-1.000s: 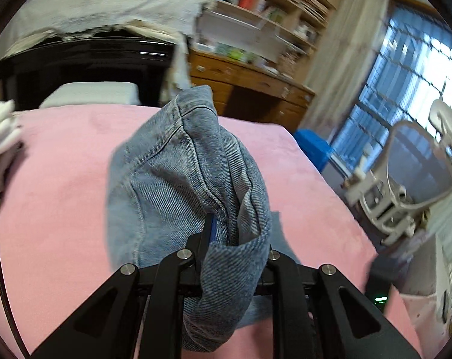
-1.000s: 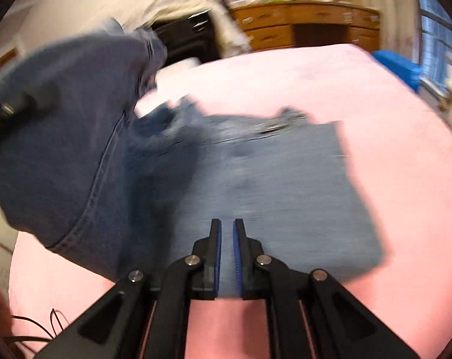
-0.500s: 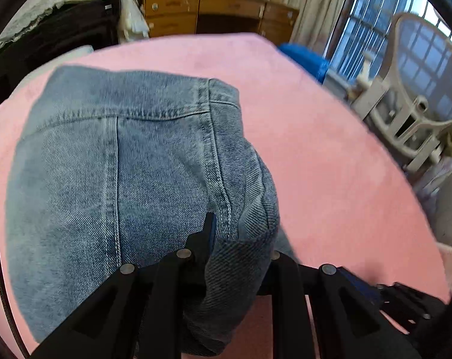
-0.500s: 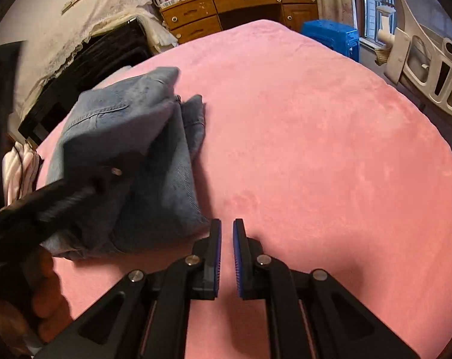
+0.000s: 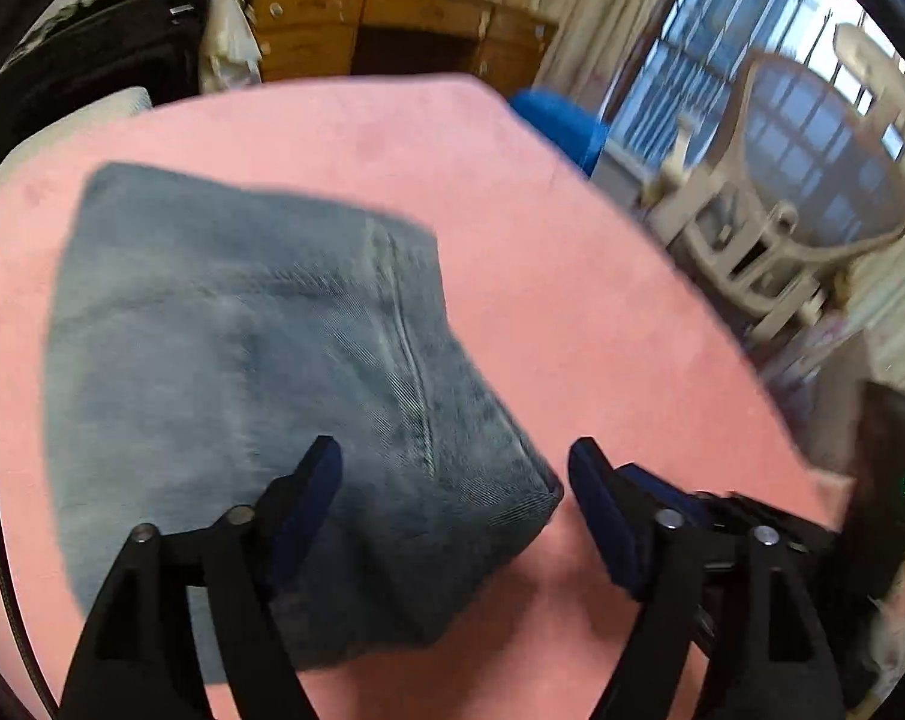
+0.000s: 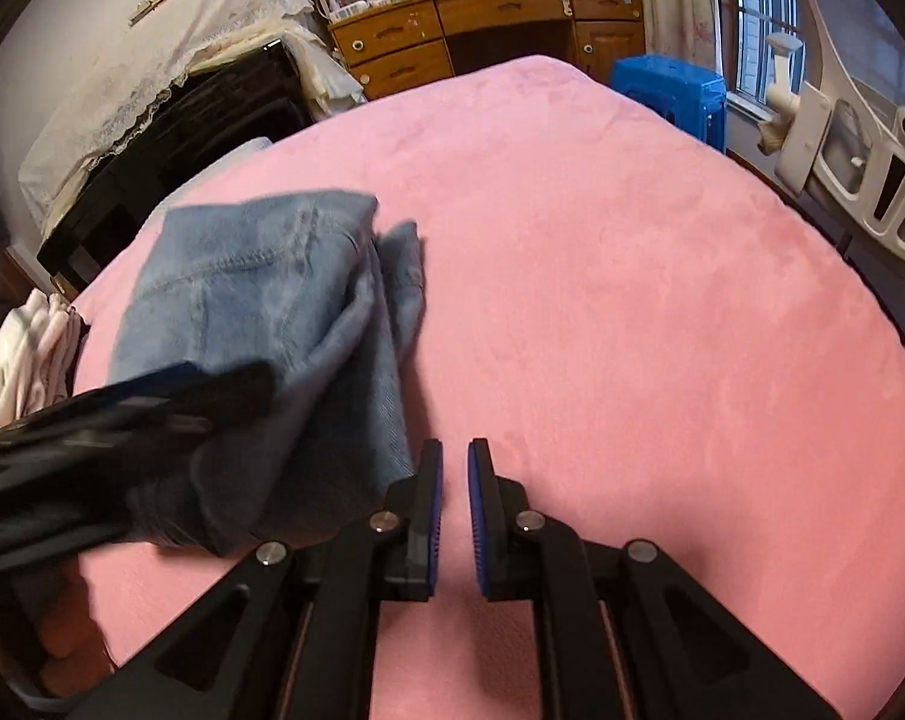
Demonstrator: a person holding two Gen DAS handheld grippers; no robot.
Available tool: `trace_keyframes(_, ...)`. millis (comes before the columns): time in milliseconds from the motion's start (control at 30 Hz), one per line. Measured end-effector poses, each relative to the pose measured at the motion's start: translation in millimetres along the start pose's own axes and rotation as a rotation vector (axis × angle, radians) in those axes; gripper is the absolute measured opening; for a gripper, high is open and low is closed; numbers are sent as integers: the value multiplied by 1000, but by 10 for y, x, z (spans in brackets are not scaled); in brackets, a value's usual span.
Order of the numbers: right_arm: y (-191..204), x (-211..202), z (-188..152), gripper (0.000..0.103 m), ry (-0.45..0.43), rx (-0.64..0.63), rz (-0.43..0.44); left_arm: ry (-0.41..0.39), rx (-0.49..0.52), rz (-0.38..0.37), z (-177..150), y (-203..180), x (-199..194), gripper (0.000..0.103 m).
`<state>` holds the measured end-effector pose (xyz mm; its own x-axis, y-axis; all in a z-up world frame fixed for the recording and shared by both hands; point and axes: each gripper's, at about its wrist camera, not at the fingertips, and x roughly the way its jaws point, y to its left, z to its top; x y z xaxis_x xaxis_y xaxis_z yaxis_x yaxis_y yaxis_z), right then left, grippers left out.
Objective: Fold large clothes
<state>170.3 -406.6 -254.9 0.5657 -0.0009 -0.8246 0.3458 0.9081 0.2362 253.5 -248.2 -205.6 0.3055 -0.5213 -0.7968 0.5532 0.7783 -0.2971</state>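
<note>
We see the folded jeans (image 5: 260,360) lying on the pink blanket (image 5: 572,300), toward its left side. Our left tool (image 5: 452,468) is spread wide and grips nothing; the near right corner of the denim sits between its fingers, with the left finger (image 5: 308,492) over the cloth and the right one over bare blanket. From the right wrist view, our right tool (image 6: 455,480) is nearly closed with a narrow gap, holding nothing, just to the right of the jeans' near edge. A blue stool (image 6: 674,96) stands beyond the far right edge.
</note>
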Motion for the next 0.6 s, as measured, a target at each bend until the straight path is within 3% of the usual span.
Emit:
trace_keyframes(67, 28, -90, 75, 18, -12, 18, 44, -64, -36, -39, 50, 148, -365, 81)
trace_keyframes(100, 52, -154, 124, 28, -26, 33, 73, -98, -51, -37, 78, 215, -506, 81)
trace_keyframes(133, 83, -190, 152, 40, -34, 40, 89, -141, -70, -23, 95, 305, -660, 87)
trace_keyframes(233, 213, -249, 230, 63, -54, 38, 131, -241, -134, 93, 61, 650, -978, 97)
trace_keyframes(300, 320, -156, 242, 65, -26, 11, 117, -234, -173, 186, -8, 921, -987, 97)
trace_keyframes(367, 412, 11, 216, 65, 34, -9, 99, -173, -240, 256, -139, 1229, -897, 97)
trace_keyframes(467, 541, 268, 148, 65, 113, -60, 74, -100, -336, 287, -325, 1534, -718, 97)
trace_keyframes(567, 680, 351, 90, 64, 116, -139, 25, -49, -370, 326, -436, 1631, -506, 96)
trace_keyframes(600, 712, 355, 77, 56, 112, -162, 20, -32, -372, 334, -474, 1656, -456, 96)
